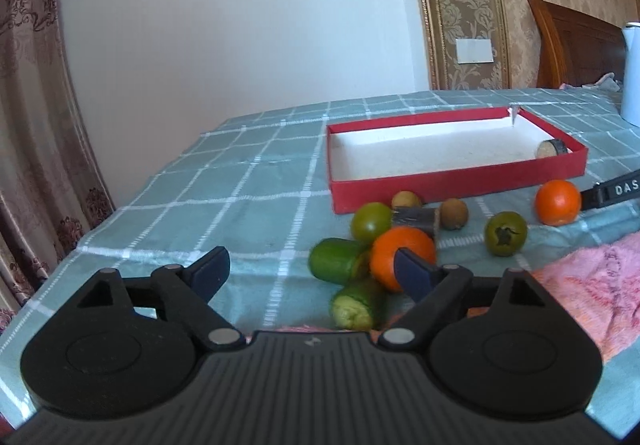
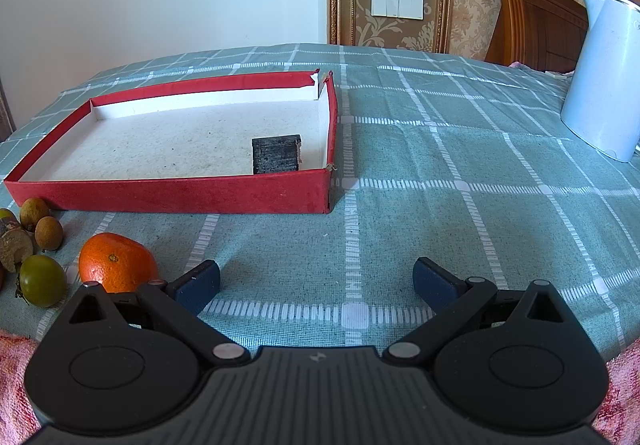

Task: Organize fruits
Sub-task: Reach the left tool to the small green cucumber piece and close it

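The left hand-held gripper (image 1: 310,271) is held low and level with its two blue-padded fingers (image 1: 210,271) spread wide apart and nothing between them, and the right hand-held gripper (image 2: 318,283) sits in the same pose, its fingers (image 2: 434,283) likewise parted and gripping nothing.

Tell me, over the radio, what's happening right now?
Left gripper open, right gripper open, both empty. One dark sugarcane piece in red box; the other fruit outside. Nothing blocking.
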